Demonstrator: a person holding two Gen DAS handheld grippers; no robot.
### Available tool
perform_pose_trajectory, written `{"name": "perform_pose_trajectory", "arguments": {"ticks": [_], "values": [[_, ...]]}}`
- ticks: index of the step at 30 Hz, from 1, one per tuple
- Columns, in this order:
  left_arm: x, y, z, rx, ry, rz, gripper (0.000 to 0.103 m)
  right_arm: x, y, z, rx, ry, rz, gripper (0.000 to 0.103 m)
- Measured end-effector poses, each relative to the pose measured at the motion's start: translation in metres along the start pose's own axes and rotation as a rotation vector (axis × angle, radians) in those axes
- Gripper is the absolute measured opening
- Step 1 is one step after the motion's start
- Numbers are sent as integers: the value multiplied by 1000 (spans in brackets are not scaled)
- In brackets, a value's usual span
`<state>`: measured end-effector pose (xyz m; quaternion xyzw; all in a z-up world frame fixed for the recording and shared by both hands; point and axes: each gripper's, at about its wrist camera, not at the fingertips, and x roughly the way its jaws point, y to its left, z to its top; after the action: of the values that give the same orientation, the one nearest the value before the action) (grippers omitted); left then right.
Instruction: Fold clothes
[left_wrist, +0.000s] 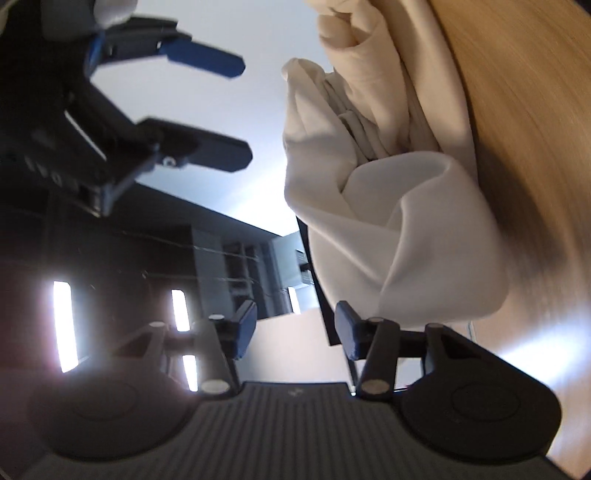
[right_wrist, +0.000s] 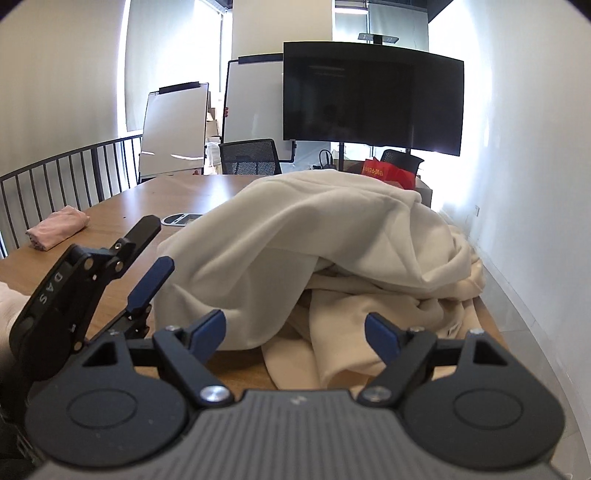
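Note:
A heap of cream and white clothes (right_wrist: 332, 258) lies crumpled on the wooden table (right_wrist: 147, 199). In the right wrist view my right gripper (right_wrist: 295, 332) is open and empty, just in front of the heap's near edge. My left gripper (right_wrist: 155, 245) shows to its left, open and empty, beside the heap. The left wrist view is rolled sideways: my left gripper (left_wrist: 295, 332) is open with the white cloth (left_wrist: 388, 221) just ahead of its right finger, not gripped. My right gripper (left_wrist: 242, 110) appears there at upper left, open.
A folded pink garment (right_wrist: 59, 230) lies at the table's far left. A small oval device (right_wrist: 183, 219) sits mid-table. Beyond the table stand office chairs (right_wrist: 251, 157), whiteboards (right_wrist: 173, 133) and a large dark screen (right_wrist: 373, 98). A railing (right_wrist: 66, 177) runs on the left, a white wall on the right.

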<state>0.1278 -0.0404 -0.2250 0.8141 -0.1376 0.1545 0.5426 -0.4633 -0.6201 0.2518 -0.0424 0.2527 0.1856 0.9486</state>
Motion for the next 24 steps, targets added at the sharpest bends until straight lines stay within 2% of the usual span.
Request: {"name": "perform_pose_trajectory", "arguments": {"ticks": [5,8,13,17,21,24], "values": [[0,-2,-3,46,-25,60,53,4,2,6,17,6,18,87],[-3,-2,-5,80,-56,88,63,5,4,6,10,8,27,87],[-2,-1,-5,117,-91,123,65,9,4,19,1,-23,28,88],[4,6,-4,118,-97,129,73,23,1,43,34,-39,23,89],[-2,-15,-2,129,-95,123,74,41,2,71,64,-60,21,91],[-3,-19,-3,131,-95,125,80,61,1,91,101,-55,-8,92]]}}
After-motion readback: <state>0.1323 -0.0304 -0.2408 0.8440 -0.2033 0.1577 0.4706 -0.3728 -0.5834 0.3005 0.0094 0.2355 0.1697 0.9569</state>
